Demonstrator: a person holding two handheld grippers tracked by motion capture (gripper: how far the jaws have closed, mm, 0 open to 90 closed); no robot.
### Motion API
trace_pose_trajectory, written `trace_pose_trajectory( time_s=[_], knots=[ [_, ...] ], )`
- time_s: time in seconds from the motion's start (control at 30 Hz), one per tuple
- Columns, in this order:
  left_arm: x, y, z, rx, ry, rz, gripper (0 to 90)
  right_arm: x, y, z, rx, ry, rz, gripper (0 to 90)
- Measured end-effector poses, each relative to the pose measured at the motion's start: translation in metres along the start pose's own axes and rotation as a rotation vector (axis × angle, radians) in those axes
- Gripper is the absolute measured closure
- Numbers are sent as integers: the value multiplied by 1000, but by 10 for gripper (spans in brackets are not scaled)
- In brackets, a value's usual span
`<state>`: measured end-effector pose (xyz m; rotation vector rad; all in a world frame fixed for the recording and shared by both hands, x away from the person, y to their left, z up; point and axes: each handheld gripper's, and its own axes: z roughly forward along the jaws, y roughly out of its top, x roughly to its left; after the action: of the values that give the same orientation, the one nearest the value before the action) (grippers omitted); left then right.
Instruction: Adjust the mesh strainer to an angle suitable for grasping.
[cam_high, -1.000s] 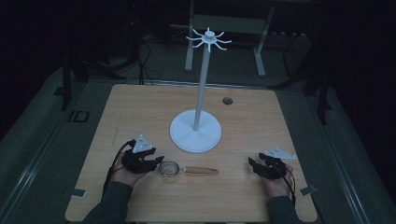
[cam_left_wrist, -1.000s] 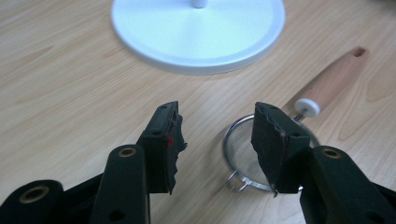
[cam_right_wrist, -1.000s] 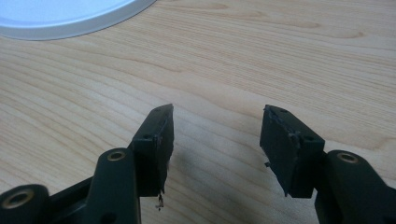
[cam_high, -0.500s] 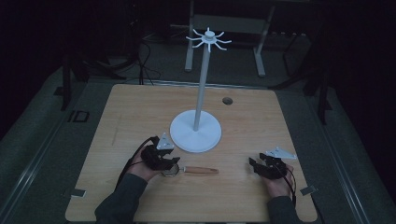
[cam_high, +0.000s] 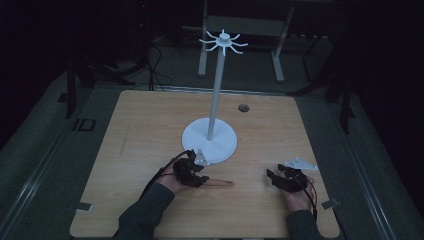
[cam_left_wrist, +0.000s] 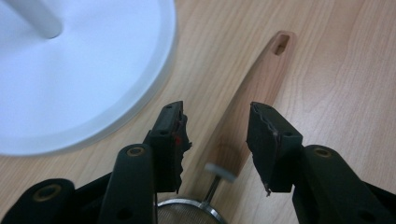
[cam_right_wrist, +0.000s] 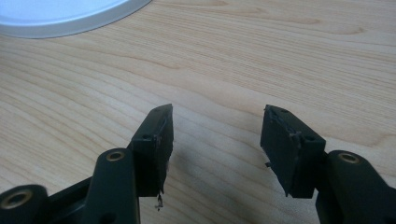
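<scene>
The left hand-held gripper (cam_left_wrist: 217, 135), jaws spread, straddles the strainer (cam_left_wrist: 243, 107): light, rigid; grasp the flat wooden handle mid-length.

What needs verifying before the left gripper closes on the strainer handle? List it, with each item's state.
1. Left gripper open: ok, jaws apart.
2. Wooden handle between the jaws: ok, it runs up through the gap.
3. Jaws clear of the white stand base: ok, base lies beside the near jaw, apart.
4. Strainer lying flat on the table: cannot tell, just its rim edge shows.
5. Right gripper out of the way: ok, open over bare wood.
</scene>
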<state>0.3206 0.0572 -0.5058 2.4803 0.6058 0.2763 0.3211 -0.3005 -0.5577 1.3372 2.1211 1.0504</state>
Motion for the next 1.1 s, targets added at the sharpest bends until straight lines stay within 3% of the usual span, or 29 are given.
trace_pose_trajectory(
  time_s=[0.3, 0.43, 0.63, 0.67, 0.9, 1.1],
  knots=[
    [-7, 9, 18, 62, -76, 30, 608, -1, 0, 0, 5, 0, -3, 436],
    [-9, 12, 29, 96, -83, 36, 605, -1, 0, 0, 4, 0, -2, 434],
    [-4, 13, 27, 130, -38, 13, 656, -1, 0, 0, 5, 1, -1, 434],
    [0, 12, 27, 147, -24, -8, 661, -1, 0, 0, 5, 1, 0, 434],
    [9, 18, 34, 195, -49, -54, 638, -1, 0, 0, 7, 1, -2, 432],
    [13, 23, 39, 246, -69, -59, 630, -2, -1, 0, 9, 4, 4, 431]
  ],
)
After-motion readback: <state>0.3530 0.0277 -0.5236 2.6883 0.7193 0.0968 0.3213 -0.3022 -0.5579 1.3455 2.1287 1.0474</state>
